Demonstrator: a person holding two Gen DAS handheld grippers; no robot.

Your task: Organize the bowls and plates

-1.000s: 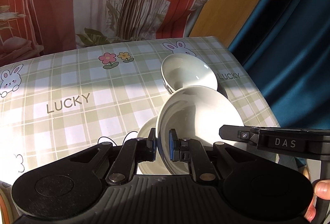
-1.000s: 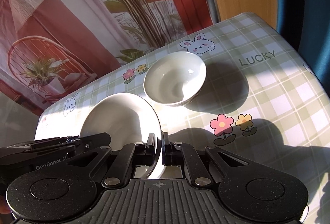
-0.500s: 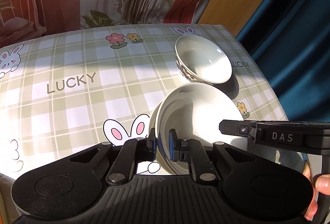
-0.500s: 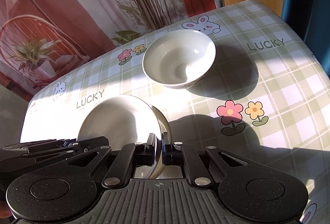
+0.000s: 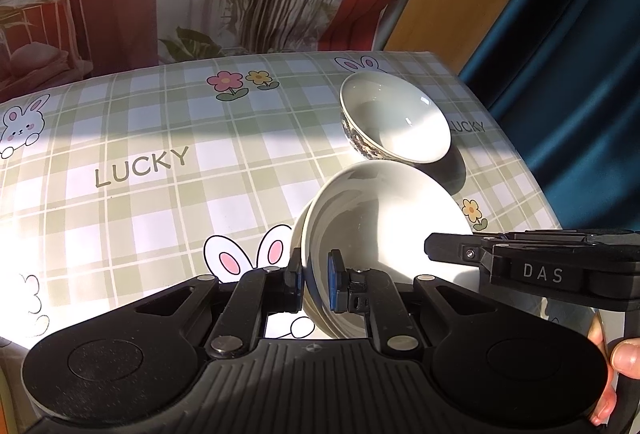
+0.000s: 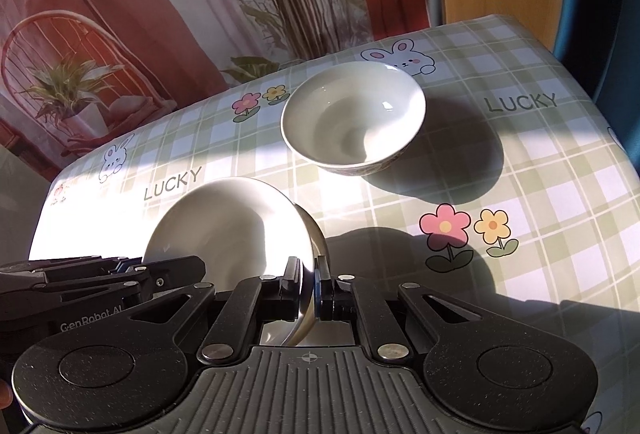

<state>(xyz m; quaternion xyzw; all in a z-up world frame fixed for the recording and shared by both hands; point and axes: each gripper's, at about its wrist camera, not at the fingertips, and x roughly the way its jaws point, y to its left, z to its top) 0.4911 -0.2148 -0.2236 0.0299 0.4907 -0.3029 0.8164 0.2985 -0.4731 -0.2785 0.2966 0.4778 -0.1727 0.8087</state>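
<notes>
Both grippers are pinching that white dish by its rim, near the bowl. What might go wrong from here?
1. The left gripper and right gripper hold the shallow white ceramic dish only by thin edge pinches, so it may slip or twist if they move unevenly.
2. The deep white patterned bowl sits just beyond; the dish could knock it.

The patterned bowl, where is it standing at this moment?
The patterned bowl stands upright on the checked tablecloth, toward the far edge, just beyond the white plate held by both grippers, near the rabbit print.
</notes>
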